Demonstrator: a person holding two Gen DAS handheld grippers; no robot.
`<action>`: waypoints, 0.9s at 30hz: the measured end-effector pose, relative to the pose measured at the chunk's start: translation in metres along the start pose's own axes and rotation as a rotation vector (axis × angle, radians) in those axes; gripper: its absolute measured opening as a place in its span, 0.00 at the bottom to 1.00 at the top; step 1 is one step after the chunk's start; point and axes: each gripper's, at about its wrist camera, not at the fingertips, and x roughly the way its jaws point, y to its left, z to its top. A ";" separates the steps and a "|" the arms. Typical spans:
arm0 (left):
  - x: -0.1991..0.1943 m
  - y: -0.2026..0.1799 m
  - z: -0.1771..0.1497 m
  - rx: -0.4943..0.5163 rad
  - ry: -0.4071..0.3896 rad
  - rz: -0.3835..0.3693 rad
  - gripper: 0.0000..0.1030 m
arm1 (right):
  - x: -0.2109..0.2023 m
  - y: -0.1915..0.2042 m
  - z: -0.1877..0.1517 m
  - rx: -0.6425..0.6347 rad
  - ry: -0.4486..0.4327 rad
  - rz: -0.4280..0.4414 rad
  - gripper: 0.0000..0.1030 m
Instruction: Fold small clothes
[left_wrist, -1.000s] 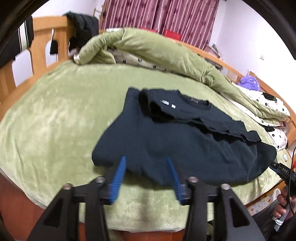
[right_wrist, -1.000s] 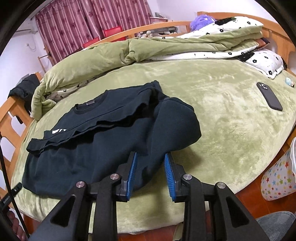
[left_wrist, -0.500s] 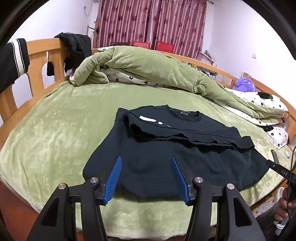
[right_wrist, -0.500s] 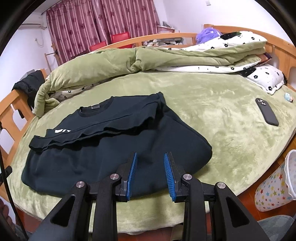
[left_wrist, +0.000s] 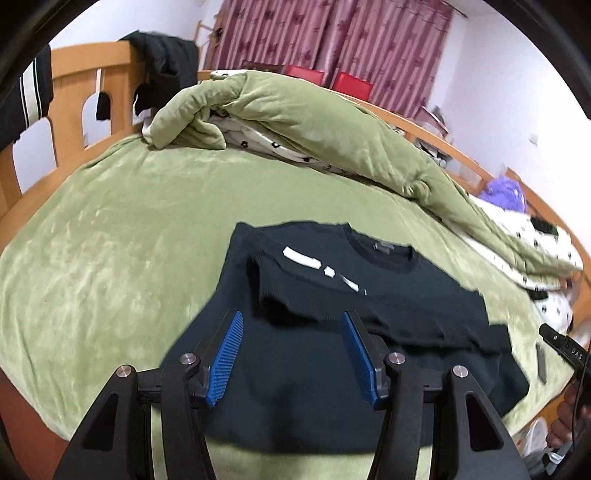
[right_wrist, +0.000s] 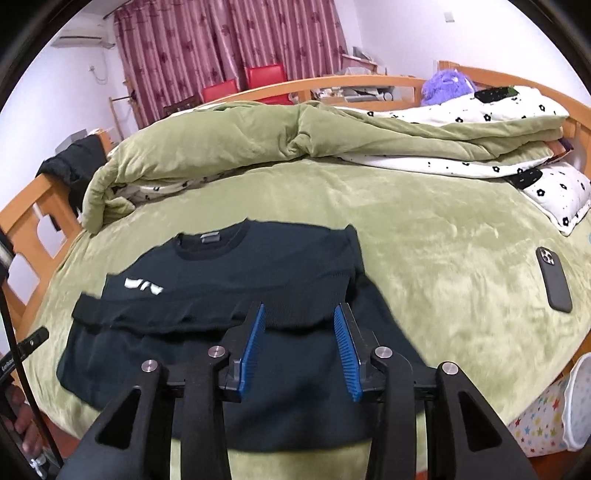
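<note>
left gripper (left_wrist: 293, 356): blue ribbed pads (left_wrist: 226, 357) set wide apart, holding nothing, poised over the lower body of the dark sweater (left_wrist: 332, 354). right gripper (right_wrist: 301, 349): pads (right_wrist: 252, 349) also apart, somewhat narrower, empty, above the same garment's hem half.

the sweater lies flat near the front edge of the bed (right_wrist: 443, 258), collar toward the far side, hem toward the front edge. both sleeves appear already folded inward, forming 1 band (right_wrist: 207, 306) across the chest with a white logo (right_wrist: 142, 285) showing.

step in hand, as judged: sleeves done, body fold not yet made. the next move likely calls for each gripper to drop to a hem corner, close on the cloth, and carry the hem up to the collar; an even lift on both sides would keep the sleeve band from slipping.

beyond: a phone (right_wrist: 553, 278) near the bed's right edge, well apart; a rolled green quilt (left_wrist: 314, 125) along the far edge.
</note>
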 end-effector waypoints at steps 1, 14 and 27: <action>0.003 0.001 0.008 -0.010 0.000 -0.002 0.51 | 0.003 -0.002 0.009 0.017 -0.003 0.010 0.37; 0.052 0.005 0.020 -0.043 0.043 -0.004 0.51 | 0.051 -0.009 0.009 0.015 0.061 -0.018 0.38; 0.099 0.023 0.010 -0.111 0.141 -0.036 0.50 | 0.100 -0.026 -0.012 0.025 0.160 -0.087 0.37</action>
